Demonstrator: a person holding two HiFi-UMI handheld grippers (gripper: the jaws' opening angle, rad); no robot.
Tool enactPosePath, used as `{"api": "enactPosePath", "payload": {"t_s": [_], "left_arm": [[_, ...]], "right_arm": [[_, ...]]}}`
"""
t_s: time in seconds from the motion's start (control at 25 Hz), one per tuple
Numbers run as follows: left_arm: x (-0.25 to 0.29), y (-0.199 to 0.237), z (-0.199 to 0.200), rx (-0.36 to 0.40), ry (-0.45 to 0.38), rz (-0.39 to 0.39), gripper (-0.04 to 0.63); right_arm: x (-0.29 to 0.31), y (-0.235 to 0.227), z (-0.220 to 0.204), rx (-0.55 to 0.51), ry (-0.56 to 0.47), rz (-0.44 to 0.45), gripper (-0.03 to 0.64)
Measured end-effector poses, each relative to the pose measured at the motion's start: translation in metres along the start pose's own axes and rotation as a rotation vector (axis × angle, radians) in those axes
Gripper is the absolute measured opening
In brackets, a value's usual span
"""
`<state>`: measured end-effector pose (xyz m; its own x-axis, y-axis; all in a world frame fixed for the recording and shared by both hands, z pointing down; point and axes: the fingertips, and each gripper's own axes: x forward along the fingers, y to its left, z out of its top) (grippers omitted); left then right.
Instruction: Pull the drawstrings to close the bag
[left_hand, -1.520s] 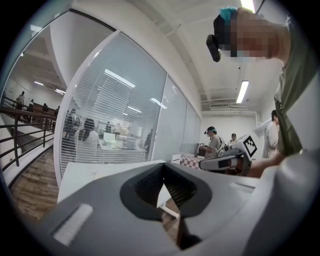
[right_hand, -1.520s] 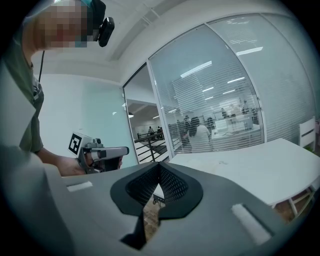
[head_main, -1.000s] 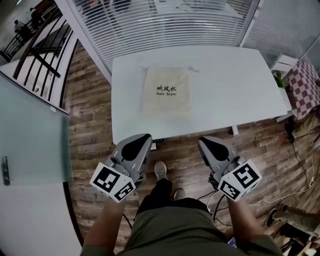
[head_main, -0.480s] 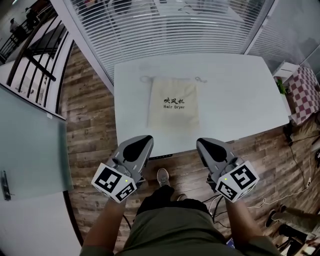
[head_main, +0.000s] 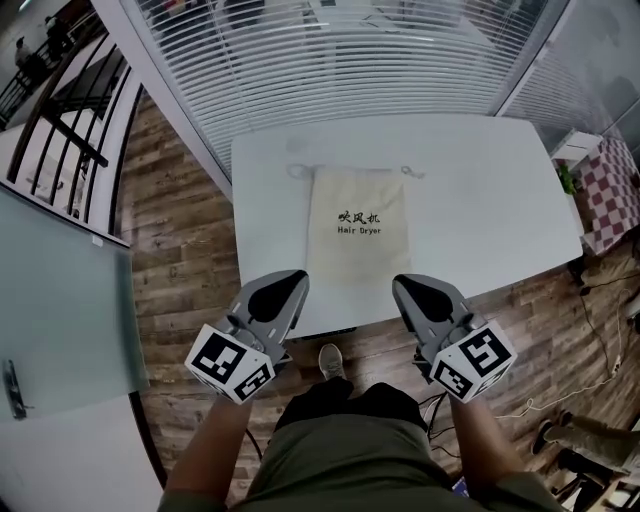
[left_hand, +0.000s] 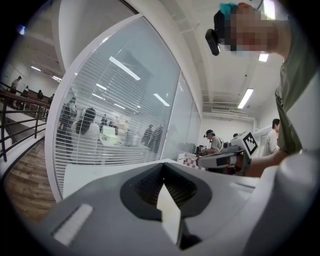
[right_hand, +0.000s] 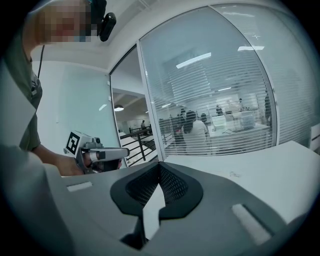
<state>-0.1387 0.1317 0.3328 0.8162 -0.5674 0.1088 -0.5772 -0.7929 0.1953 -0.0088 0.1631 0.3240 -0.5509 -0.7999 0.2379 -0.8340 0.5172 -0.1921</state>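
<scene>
Head view: at the left lies a wooden floor (head_main: 190, 250), and a glass wall with white blinds (head_main: 330, 60) runs along the far side. The left gripper (head_main: 283, 290) is held out with its tip reaching just over the near edge of the white worktop (head_main: 480, 190). From above the tip appears close beside the near left corner of the bag (head_main: 358, 222). In the left gripper view its jaws are pressed together with nothing between them. The cream cloth bag, printed "Hair Dryer" in black, lies flat on the middle of the worktop with its mouth at the far end. One drawstring (head_main: 297, 171) trails off the far left corner and the other drawstring (head_main: 412, 172) off the far right corner, both loose on the worktop. The right gripper (head_main: 415, 292) mirrors the left, its tip by the bag's near right corner, and in the right gripper view its jaws are likewise closed on nothing. Between the two grippers, nearest of all, are the person's legs (head_main: 350, 450) and one shoe (head_main: 330, 362) on the floor.
</scene>
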Motion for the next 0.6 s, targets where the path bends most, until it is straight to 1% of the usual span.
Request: {"api": "enactPosePath", "payload": {"t_s": [0.36,0.6], "left_arm": [[0.02,0.024,0.003,-0.004,0.018,0.008,0.006],[0.039,0.037,0.002,-0.002,0.036,0.017,0.006]], "right_arm": [[0.017,-0.021,0.005,0.002,0.011,-0.008,0.009],[0.022,-0.051,0.009,0.009,0.007,-0.024,0.009]]}}
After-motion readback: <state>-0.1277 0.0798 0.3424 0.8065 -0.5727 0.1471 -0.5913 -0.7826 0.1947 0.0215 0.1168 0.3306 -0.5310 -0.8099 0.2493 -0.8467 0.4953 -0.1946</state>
